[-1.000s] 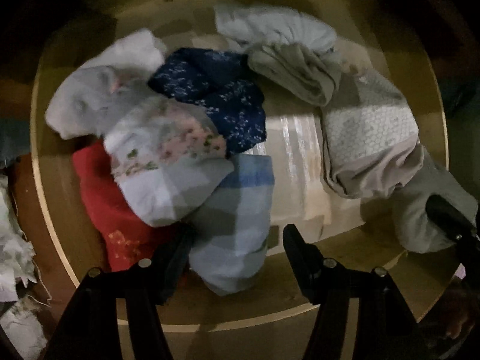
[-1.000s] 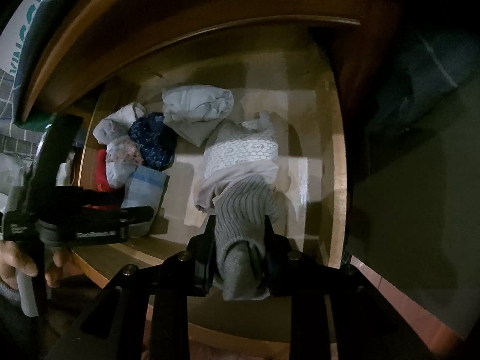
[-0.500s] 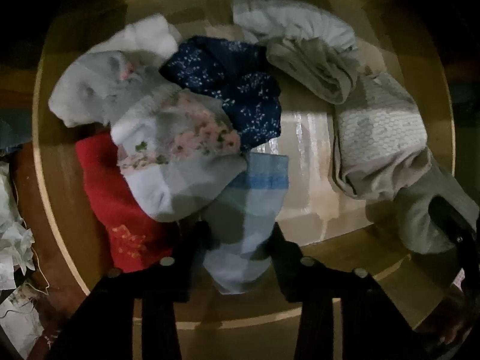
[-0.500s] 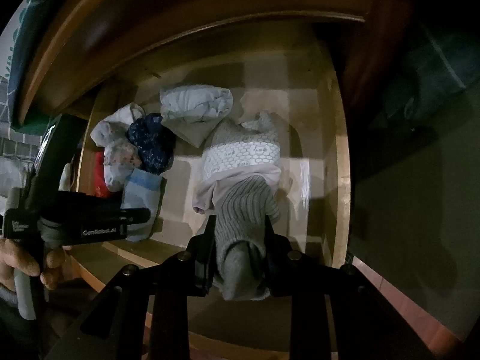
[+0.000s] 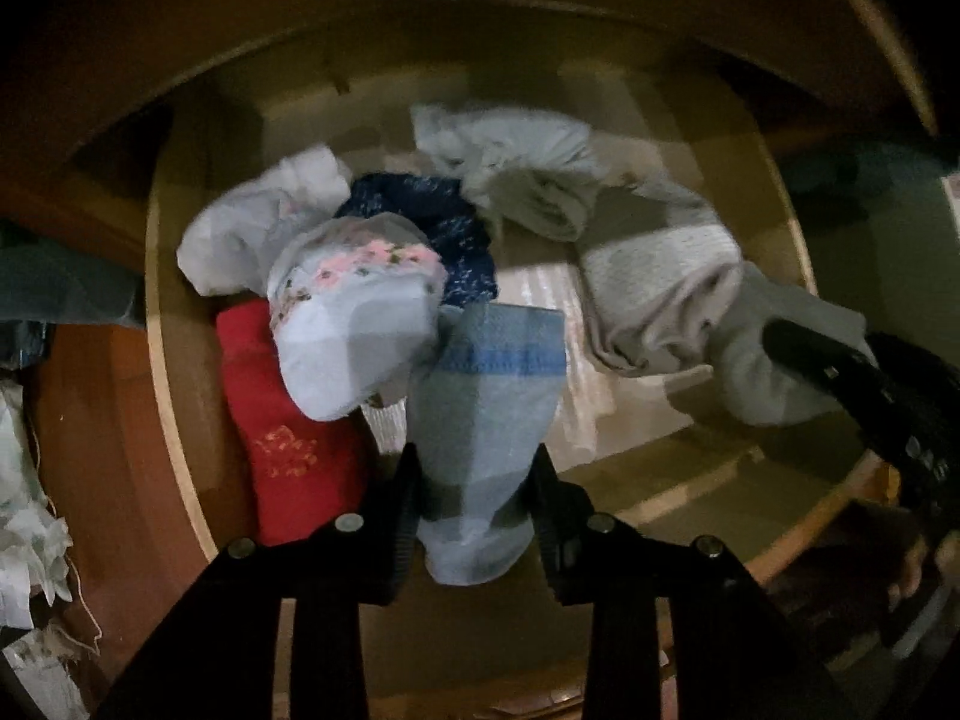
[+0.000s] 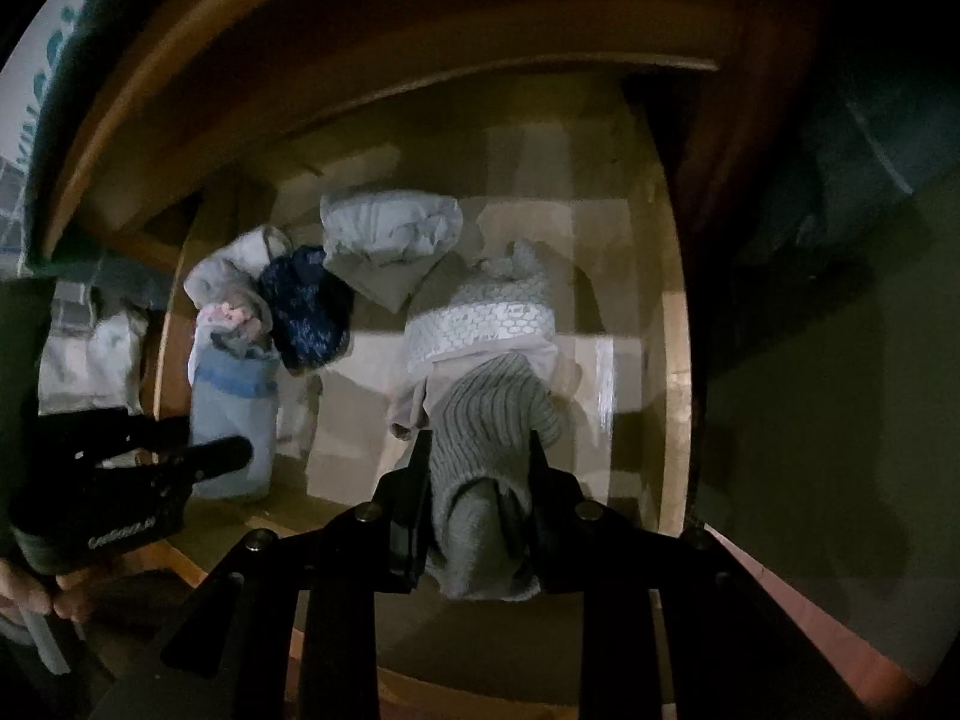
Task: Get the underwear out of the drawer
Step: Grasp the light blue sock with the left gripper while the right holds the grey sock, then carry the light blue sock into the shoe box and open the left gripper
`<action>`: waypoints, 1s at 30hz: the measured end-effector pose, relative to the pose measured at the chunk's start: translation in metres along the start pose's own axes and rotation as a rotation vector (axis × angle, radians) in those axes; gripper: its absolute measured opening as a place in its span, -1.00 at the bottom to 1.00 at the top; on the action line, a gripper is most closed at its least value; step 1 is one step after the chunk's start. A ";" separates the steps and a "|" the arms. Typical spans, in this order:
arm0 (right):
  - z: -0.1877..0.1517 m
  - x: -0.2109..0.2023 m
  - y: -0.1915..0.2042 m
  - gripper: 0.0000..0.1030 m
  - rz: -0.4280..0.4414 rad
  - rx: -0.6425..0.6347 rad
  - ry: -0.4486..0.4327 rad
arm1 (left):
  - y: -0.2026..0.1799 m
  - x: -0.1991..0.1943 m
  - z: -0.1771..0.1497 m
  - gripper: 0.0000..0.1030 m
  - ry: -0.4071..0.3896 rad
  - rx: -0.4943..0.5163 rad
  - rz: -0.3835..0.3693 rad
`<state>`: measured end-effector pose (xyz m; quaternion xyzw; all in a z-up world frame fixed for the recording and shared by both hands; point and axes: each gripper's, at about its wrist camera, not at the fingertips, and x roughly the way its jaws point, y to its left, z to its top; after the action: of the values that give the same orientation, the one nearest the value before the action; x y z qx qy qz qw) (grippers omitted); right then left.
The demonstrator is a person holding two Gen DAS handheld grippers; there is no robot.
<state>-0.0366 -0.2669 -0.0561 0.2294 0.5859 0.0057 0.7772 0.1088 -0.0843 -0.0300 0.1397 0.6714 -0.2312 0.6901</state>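
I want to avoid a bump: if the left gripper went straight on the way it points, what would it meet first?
The left gripper, closing on the light blue striped underwear, points down, so probably the drawer floor beside the red underwear; depth is unclear.

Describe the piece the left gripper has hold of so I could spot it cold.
Look in the open wooden drawer, at the clothing pile on its left side. The pale blue piece at the near edge, beside the red one, alone carries a brighter blue band.

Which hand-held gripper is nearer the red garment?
Left. The left hand-held gripper grips the blue garment beside the red garment; the right hand-held gripper is further away.
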 end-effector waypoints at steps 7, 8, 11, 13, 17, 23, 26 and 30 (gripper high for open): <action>0.003 -0.016 -0.006 -0.54 0.051 0.037 -0.065 | 0.010 -0.036 -0.030 -0.34 -0.064 0.045 -0.064; 0.004 -0.018 -0.005 -0.54 0.055 0.036 -0.072 | 0.013 -0.043 -0.034 -0.34 -0.077 0.053 -0.058; 0.005 -0.015 -0.001 -0.54 0.038 0.024 -0.063 | 0.006 -0.049 -0.038 -0.35 -0.107 0.069 -0.046; 0.004 -0.007 0.002 -0.54 0.013 0.017 -0.034 | 0.001 -0.053 -0.037 -0.35 -0.129 0.077 -0.042; 0.002 0.000 0.004 -0.54 -0.023 -0.001 -0.005 | -0.005 -0.085 -0.045 -0.35 -0.201 0.116 -0.051; -0.001 0.002 -0.003 -0.54 -0.038 0.018 0.014 | -0.007 -0.149 -0.059 -0.35 -0.347 0.160 -0.076; -0.002 0.002 -0.002 -0.54 -0.040 0.015 0.012 | -0.003 -0.197 -0.062 -0.35 -0.453 0.149 -0.066; -0.001 0.003 0.003 -0.54 -0.056 -0.004 0.012 | 0.011 -0.267 -0.058 -0.35 -0.593 0.064 -0.086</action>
<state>-0.0359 -0.2626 -0.0582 0.2115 0.5967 -0.0134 0.7740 0.0671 -0.0108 0.2296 0.0591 0.4382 -0.3117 0.8410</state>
